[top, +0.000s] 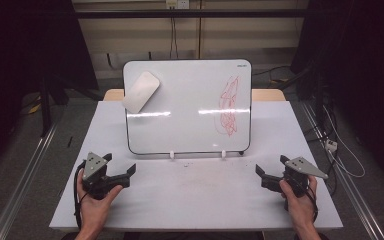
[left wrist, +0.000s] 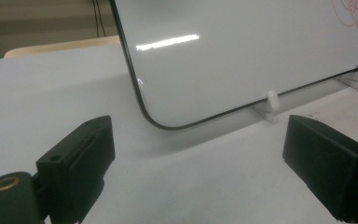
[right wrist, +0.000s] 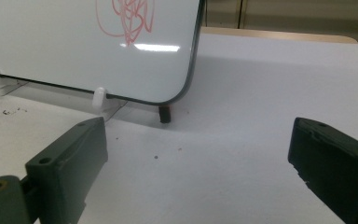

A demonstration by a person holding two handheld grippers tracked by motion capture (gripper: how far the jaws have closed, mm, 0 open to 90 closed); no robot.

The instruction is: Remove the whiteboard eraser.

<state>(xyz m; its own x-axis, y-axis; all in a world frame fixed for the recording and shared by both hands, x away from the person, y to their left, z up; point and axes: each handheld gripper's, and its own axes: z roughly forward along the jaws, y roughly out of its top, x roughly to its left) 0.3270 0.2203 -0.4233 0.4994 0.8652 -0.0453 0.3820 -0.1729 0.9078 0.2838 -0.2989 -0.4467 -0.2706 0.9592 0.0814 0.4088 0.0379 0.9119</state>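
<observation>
Nearest the camera in the high view, two forearms are cut off by the lower frame edge. The left gripper (top: pixel 121 176) is held in the left hand (top: pixel 96 200) above the near left part of the table (top: pixel 190 200); its jaws are seen spread wide with nothing between them, as is confirmed in the left gripper view (left wrist: pixel 196 154), where only bare tabletop lies between the two black jaws. The right gripper (top: pixel 269 176) is held in the right hand (top: pixel 300 200) at the near right; its jaws are likewise spread wide and empty, as shown in the right gripper view (right wrist: pixel 198 154). Small dark specks are scattered on the tabletop before the board; what they are cannot be made out.

Beyond the grippers, well apart from both, a whiteboard (top: pixel 190 100) is propped upright and tilted back on the table, its lower edge seated in two white clips (top: pixel 171 154). A red scribble (top: pixel 229 106) is drawn on its right part; its shape cannot be read as any figure. A white eraser (top: pixel 141 91) is seen lying tilted against the upper left corner of the board. A short dark foot (right wrist: pixel 165 114) shows under the board's right corner; the rest of the support is hidden behind the board.
</observation>
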